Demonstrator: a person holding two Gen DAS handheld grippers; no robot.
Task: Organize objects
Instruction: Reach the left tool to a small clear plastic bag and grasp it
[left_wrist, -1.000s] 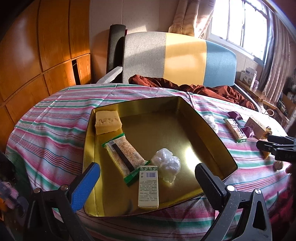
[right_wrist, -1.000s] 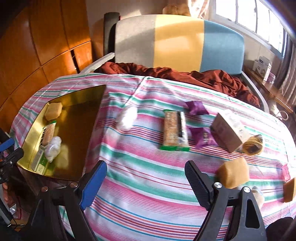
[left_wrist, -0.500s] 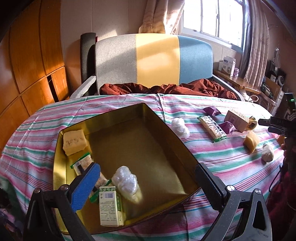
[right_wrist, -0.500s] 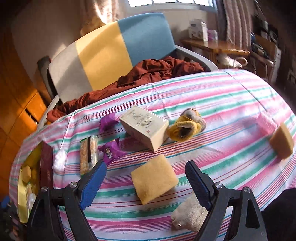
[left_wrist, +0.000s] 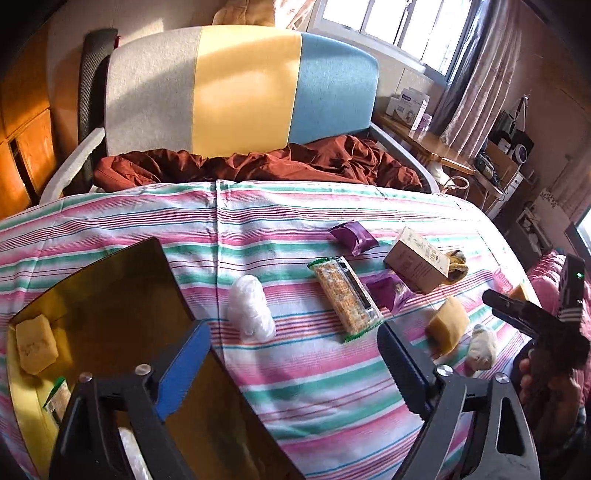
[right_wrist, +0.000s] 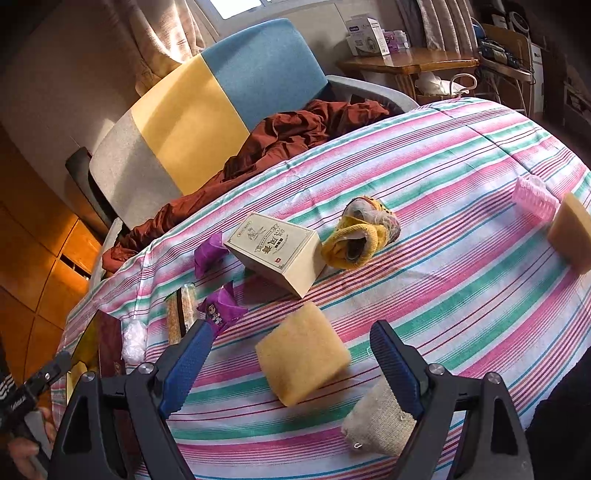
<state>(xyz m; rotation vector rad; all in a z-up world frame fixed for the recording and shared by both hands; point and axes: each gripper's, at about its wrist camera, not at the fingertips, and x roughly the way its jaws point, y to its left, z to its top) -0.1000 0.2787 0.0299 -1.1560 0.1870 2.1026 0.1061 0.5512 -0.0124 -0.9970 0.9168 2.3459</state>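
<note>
Swinging away from the gold tray (left_wrist: 110, 280), the left gripper (left_wrist: 293, 354), released and just narrowing on nothing, now faces the bench's loose snacks, while the released right gripper (right_wrist: 291, 363) frames the yellow sponge (right_wrist: 301, 352), probably the next pick.

Warm sunlight pours from the window (left_wrist: 391, 26) at one o'clock (fisheye bends the edges); shadows fall toward seven.

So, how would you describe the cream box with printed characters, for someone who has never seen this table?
Start from the striped tablecloth in front of the three-coloured chair. Near the middle lies the cream box, propped at a tilt, between a purple packet and a yellow rolled sock. It alone is a hard-edged carton with printed characters on top.
</note>
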